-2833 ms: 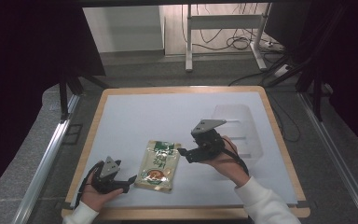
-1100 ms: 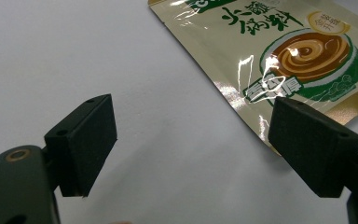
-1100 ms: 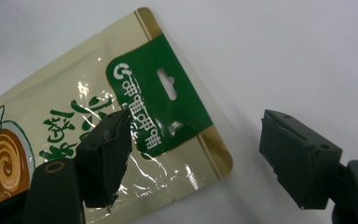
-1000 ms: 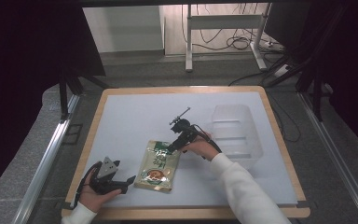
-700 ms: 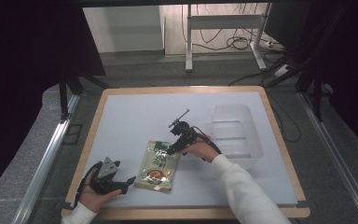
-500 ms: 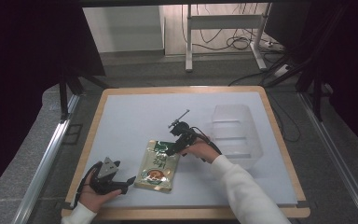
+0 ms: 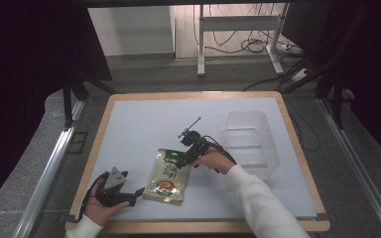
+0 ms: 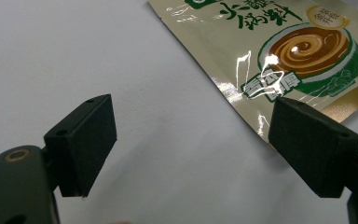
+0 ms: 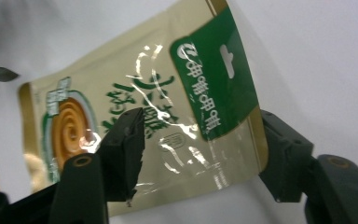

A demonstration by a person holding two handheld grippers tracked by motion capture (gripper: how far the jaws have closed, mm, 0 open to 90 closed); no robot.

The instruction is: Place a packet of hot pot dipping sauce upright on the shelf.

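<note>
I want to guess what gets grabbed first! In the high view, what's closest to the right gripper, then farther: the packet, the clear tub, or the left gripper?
From the right gripper:
1. Packet: right at its jaws, on the near-left side.
2. Clear tub: to its right.
3. Left gripper: farthest, near the table's front-left corner.

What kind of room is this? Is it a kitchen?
Probably not a kitchen: it looks like a lab or workshop for recording. A wood-edged white table stands among dark curtains, loose cables lie on the floor, and a hand-held gripper reaches a snack pouch.
</note>
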